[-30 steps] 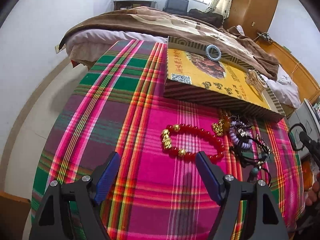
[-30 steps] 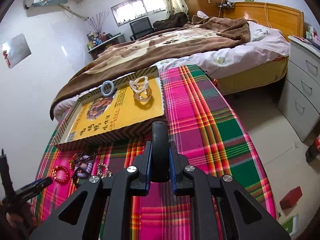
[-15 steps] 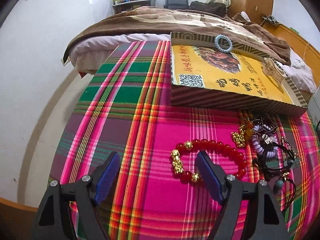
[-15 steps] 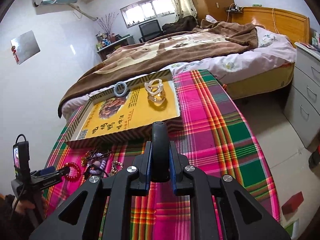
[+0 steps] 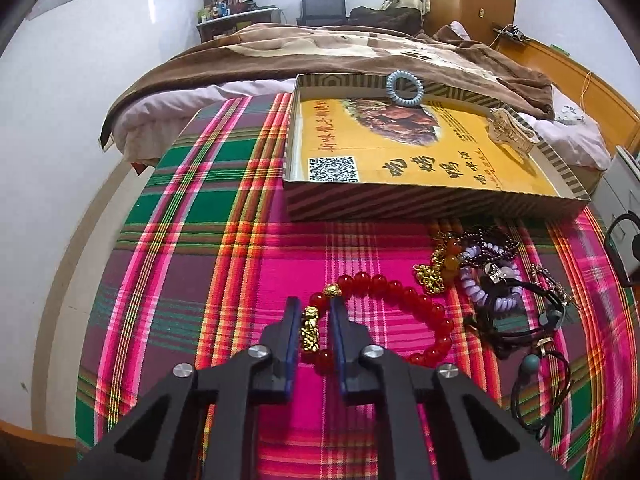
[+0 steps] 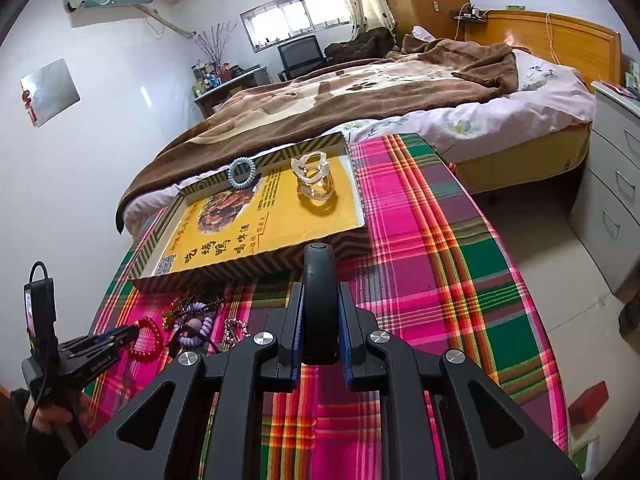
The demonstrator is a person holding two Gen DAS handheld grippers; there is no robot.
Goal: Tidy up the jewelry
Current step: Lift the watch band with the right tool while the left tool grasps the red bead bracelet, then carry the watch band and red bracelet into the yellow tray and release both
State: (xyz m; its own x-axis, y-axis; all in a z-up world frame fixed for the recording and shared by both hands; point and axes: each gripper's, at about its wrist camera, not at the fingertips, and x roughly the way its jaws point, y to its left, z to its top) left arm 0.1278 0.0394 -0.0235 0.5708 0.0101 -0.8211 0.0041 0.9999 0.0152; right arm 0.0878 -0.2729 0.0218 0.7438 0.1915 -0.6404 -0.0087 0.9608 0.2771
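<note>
A red bead bracelet point(image 5: 400, 292) with gold charms lies on the plaid tablecloth point(image 5: 200, 240). My left gripper point(image 5: 315, 304) is closing its jaws on the bracelet's near side, with a gold charm point(image 5: 310, 330) and red beads pinched between the blue pads. The right wrist view shows that left gripper point(image 6: 120, 334) at the bracelet point(image 6: 150, 340). My right gripper point(image 6: 319, 286) is shut on a black bangle point(image 6: 319, 264), held above the cloth short of the yellow box tray point(image 6: 256, 268). A blue coil tie point(image 5: 404, 88) and a clear hair claw point(image 5: 510, 132) lie in the tray point(image 5: 400, 200).
A tangle of bracelets, cords and a purple coil tie point(image 5: 480, 292) lies right of the red bracelet. A bed with a brown blanket point(image 6: 360, 92) stands behind the table. White drawers point(image 6: 608, 208) stand to the right. A person's hand point(image 6: 48, 416) holds the left gripper.
The left gripper has moved right over the red bracelet and its jaws have gone from wide open to closed on it. The right gripper still holds the black bangle.
</note>
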